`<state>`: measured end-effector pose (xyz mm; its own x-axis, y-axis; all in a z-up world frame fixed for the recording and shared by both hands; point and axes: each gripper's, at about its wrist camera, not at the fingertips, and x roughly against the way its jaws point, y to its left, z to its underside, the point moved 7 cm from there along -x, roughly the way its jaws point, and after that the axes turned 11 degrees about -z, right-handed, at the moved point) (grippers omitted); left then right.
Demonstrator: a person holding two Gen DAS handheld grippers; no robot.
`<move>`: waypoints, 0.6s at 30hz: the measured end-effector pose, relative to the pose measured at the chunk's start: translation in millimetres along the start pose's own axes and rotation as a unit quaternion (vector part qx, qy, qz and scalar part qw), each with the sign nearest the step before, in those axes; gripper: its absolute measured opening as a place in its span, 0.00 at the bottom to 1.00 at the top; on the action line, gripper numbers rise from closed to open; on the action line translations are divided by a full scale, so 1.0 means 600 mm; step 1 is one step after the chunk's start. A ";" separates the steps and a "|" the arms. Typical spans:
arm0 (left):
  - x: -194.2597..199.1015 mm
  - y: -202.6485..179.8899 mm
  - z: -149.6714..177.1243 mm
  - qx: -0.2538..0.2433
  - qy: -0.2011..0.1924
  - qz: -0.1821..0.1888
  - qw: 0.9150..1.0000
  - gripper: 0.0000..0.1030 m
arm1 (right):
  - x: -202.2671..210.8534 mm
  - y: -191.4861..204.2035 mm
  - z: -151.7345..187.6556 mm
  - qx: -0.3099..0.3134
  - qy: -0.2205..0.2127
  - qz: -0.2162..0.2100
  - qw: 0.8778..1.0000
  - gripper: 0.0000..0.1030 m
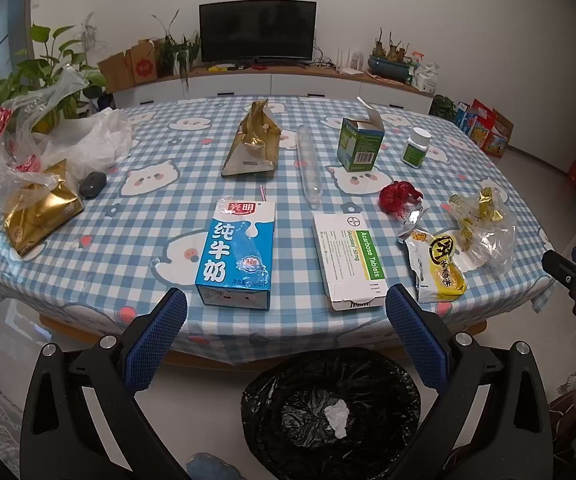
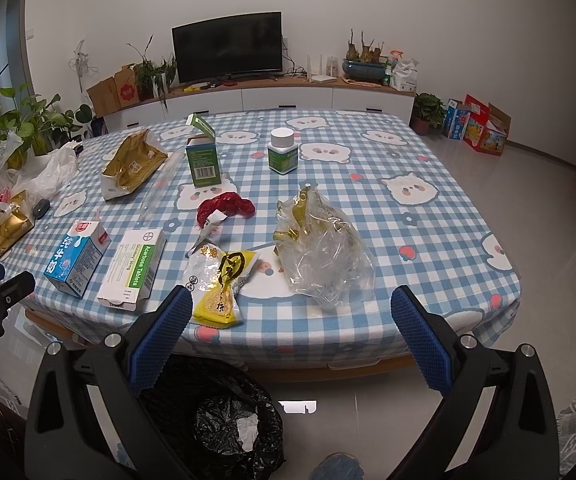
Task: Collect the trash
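A black trash bag (image 1: pixel 330 412) (image 2: pixel 233 420) sits open on the floor below the table's near edge, with a crumpled white scrap (image 1: pixel 338 418) inside. On the checked tablecloth lie a blue milk carton (image 1: pixel 237 256) (image 2: pixel 76 258), a white tablet box (image 1: pixel 352 254) (image 2: pixel 133 270), a yellow snack wrapper (image 1: pixel 440 266) (image 2: pixel 223 280), a clear crumpled bag (image 1: pixel 484 224) (image 2: pixel 324 248) and a red net (image 1: pixel 398 196) (image 2: pixel 225 206). My left gripper (image 1: pixel 285 320) is open and empty, just short of the carton and box. My right gripper (image 2: pixel 292 320) is open and empty before the wrapper and clear bag.
Further back stand a green carton (image 1: pixel 360 144) (image 2: pixel 203 162), a pill bottle (image 1: pixel 416 148) (image 2: pixel 283 152), gold bags (image 1: pixel 253 144) (image 1: pixel 39 212), a clear tube (image 1: pixel 310 164), a grey mouse (image 1: pixel 92 184) and loose plastic bags (image 1: pixel 47 136). A TV cabinet (image 1: pixel 271 84) lines the far wall.
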<state>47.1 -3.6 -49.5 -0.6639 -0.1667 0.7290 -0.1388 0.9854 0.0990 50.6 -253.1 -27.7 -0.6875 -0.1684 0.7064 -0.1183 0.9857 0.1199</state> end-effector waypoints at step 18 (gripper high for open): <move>-0.019 0.009 -0.004 0.001 0.008 -0.006 1.000 0.94 | -0.005 0.022 -0.016 0.007 -0.003 -0.006 1.000 0.93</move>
<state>55.4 3.4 -55.7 -0.6503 -0.1787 0.7383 -0.1480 0.9831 0.1075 57.7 -239.5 -21.7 -0.6905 -0.1799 0.7006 -0.1362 0.9836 0.1184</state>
